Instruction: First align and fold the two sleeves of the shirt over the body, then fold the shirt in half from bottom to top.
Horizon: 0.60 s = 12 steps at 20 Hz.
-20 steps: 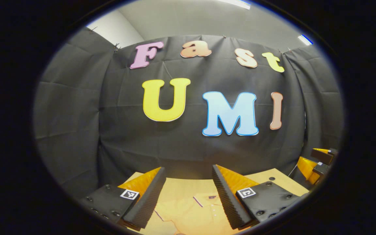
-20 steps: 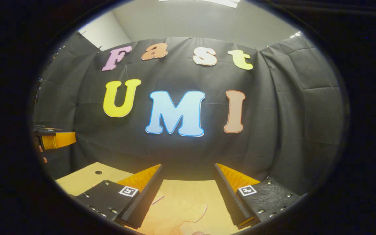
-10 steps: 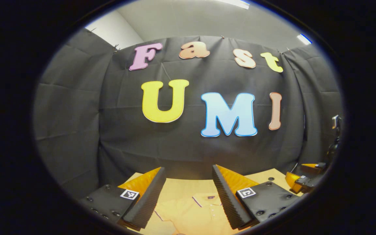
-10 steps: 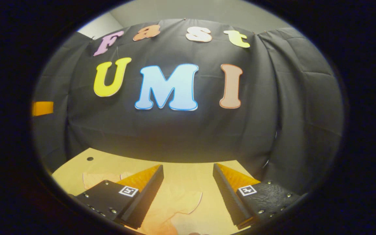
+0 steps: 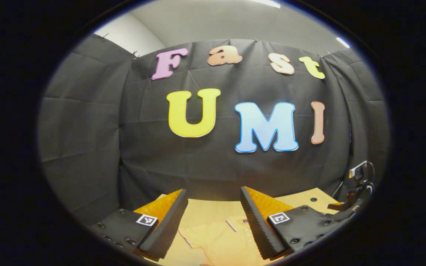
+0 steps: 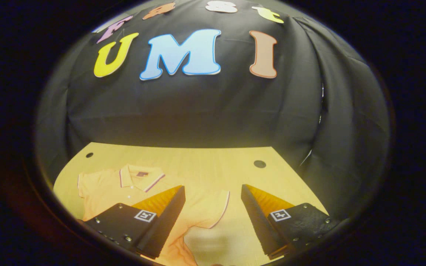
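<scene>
Orange polo shirt [image 6: 131, 188] w/ striped collar lies flat on the light wood table [image 6: 213, 159], sleeves spread out. Right gripper [image 6: 213, 212] released, ribbed wedge fingers apart over the near right sleeve [image 6: 209, 210]. Left gripper [image 5: 213, 218] also wide apart, above the collar [image 5: 237, 223], holding nothing.

Soft matt cloth shirt [image 6: 124, 188] lies on a smooth, pale wooden table [image 6: 213, 159]

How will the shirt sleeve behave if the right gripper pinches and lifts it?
Probably floppy: the shirt lies flat on the table, thin cloth. The sleeve would likely drape and sag from the right gripper. It looks light, so the body may drag along.
</scene>
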Each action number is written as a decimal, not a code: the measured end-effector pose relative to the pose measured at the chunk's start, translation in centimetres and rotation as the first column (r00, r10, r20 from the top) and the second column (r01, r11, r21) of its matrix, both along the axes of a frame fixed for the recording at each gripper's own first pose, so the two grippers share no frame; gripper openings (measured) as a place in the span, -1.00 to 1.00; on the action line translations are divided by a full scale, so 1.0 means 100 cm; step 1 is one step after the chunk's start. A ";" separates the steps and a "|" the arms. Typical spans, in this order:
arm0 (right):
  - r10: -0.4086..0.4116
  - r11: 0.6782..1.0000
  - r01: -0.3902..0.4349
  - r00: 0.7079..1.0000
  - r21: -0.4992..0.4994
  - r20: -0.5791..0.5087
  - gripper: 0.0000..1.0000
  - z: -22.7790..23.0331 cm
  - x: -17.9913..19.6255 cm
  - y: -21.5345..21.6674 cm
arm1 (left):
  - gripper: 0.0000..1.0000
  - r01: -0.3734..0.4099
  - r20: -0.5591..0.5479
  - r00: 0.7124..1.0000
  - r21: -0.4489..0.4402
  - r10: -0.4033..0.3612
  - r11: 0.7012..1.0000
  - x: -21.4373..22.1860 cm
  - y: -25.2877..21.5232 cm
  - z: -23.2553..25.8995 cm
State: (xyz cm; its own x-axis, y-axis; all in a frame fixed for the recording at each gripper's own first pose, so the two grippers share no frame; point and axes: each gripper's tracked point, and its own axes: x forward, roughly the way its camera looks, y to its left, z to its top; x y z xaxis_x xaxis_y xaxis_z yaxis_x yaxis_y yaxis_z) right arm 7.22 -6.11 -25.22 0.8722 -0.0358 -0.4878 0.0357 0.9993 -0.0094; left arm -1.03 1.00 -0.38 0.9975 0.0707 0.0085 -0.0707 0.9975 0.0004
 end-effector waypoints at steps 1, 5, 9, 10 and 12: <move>-0.001 1.000 0.001 0.999 -0.004 -0.032 0.92 -0.012 0.001 -0.003 | 0.86 -0.008 -0.003 1.000 0.001 0.008 1.000 -0.001 0.002 -0.001; -0.011 1.000 0.008 0.992 -0.024 -0.129 0.93 -0.056 0.006 -0.010 | 0.86 -0.038 -0.016 0.999 0.003 0.038 0.999 -0.006 0.013 -0.004; -0.015 1.000 0.010 0.976 -0.028 -0.217 0.93 -0.094 0.005 -0.011 | 0.86 -0.057 -0.029 0.998 0.007 0.057 0.998 -0.009 0.017 -0.006; -0.016 1.000 0.011 0.971 -0.023 -0.239 0.92 -0.103 0.005 -0.011 | 0.86 -0.062 -0.033 0.998 0.008 0.062 0.998 -0.009 0.019 -0.007; -0.013 1.000 0.013 0.959 -0.001 -0.283 0.92 -0.120 0.005 -0.007 | 0.86 -0.068 -0.038 0.997 0.006 0.068 0.998 -0.011 0.022 -0.008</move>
State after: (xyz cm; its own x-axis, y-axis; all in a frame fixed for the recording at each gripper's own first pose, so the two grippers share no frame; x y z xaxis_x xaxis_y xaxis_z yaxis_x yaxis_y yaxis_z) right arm 7.72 -6.80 -37.17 0.6977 -0.0456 -0.7149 0.0448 0.9988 -0.0200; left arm -2.13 3.16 -1.22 0.9899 0.1387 -0.0293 -0.1385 0.9903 0.0094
